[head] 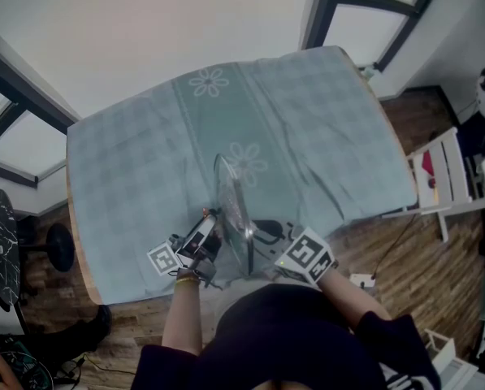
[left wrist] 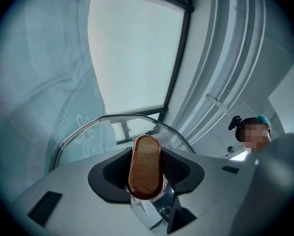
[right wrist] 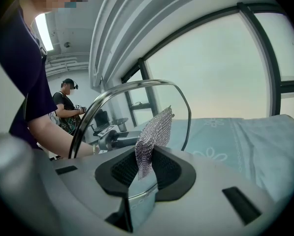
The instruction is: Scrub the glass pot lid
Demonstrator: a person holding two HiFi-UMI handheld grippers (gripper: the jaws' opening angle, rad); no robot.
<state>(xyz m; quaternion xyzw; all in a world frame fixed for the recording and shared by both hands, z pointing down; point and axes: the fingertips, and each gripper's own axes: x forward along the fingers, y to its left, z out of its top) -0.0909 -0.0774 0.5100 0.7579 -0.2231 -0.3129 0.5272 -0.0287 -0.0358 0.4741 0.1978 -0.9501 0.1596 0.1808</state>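
Glass pot lid (head: 234, 210): left gripper (left wrist: 146, 175) clamps its wooden knob (left wrist: 145, 161), right gripper (right wrist: 145, 165) pinches chainmail scrubber (right wrist: 154, 134).

The cloth-covered table (head: 323, 128) lies bare across its far half and both sides — open room to pass; the one obstacle on it is the glass lid (head: 232, 201), held upright on edge near the near rim — a wall between the left gripper (head: 210, 236), clamped on its knob (left wrist: 145, 166), and the right gripper (head: 266, 234), pinching a mesh scrubber (right wrist: 154, 136); off the table, a white chair (head: 445, 177) crowds the right edge; a black stool (head: 60, 247) stands by the left corner.
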